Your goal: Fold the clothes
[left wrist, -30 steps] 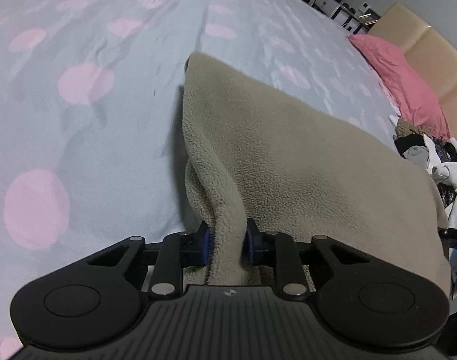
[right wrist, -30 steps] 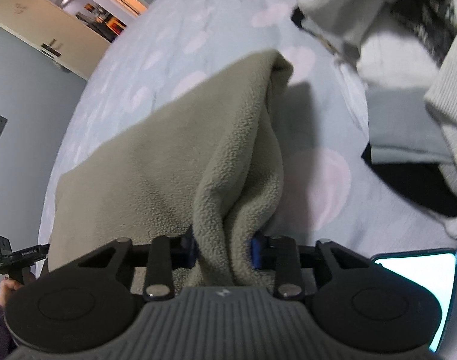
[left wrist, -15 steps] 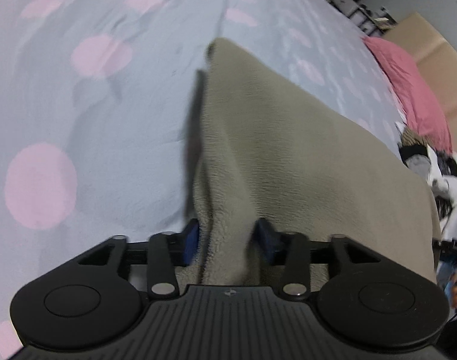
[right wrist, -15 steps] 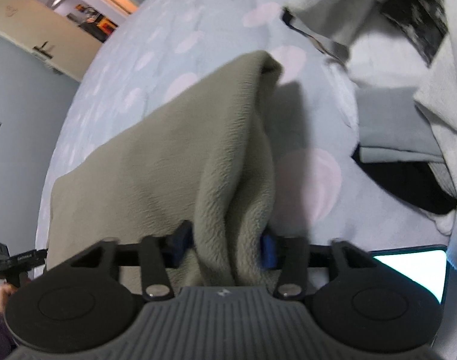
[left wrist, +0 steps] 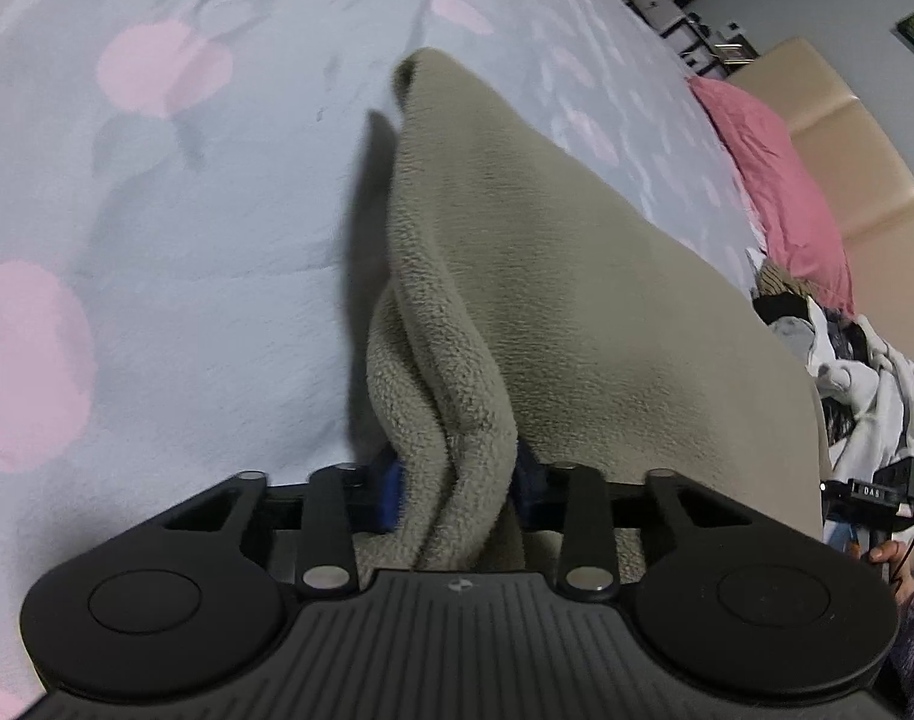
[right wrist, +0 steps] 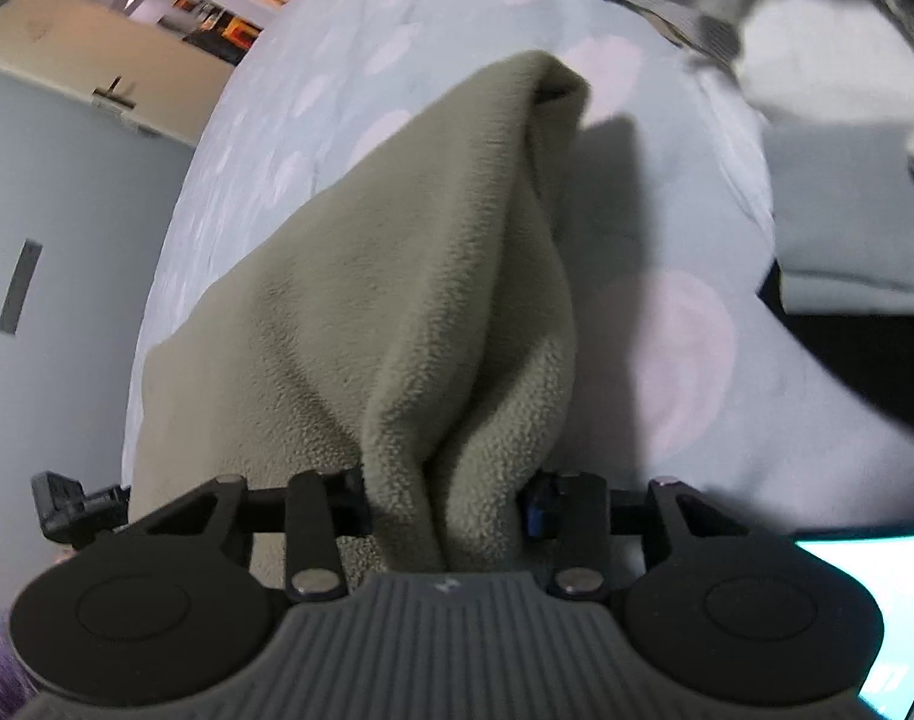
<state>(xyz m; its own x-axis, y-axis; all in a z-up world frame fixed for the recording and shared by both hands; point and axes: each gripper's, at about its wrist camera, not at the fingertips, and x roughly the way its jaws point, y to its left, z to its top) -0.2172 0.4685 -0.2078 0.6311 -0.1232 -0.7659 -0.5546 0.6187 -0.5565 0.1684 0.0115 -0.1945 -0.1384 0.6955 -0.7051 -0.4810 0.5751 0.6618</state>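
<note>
2 grippers, left (left wrist: 457, 495) and right (right wrist: 447, 501), each pinch bunched fleece (left wrist: 577, 300) at lower centre; thick folds could slip free, dropping it crooked onto the bed (left wrist: 186, 300).

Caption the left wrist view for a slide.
Left gripper clamps a bunched edge of the beige fleece garment above the pink-dotted bedsheet, pink pillow beyond.

An olive-tan fleece garment (left wrist: 577, 300) fills the centre and right of the frame, its bunched edge at lower centre, far corner reaching toward upper centre.
</note>
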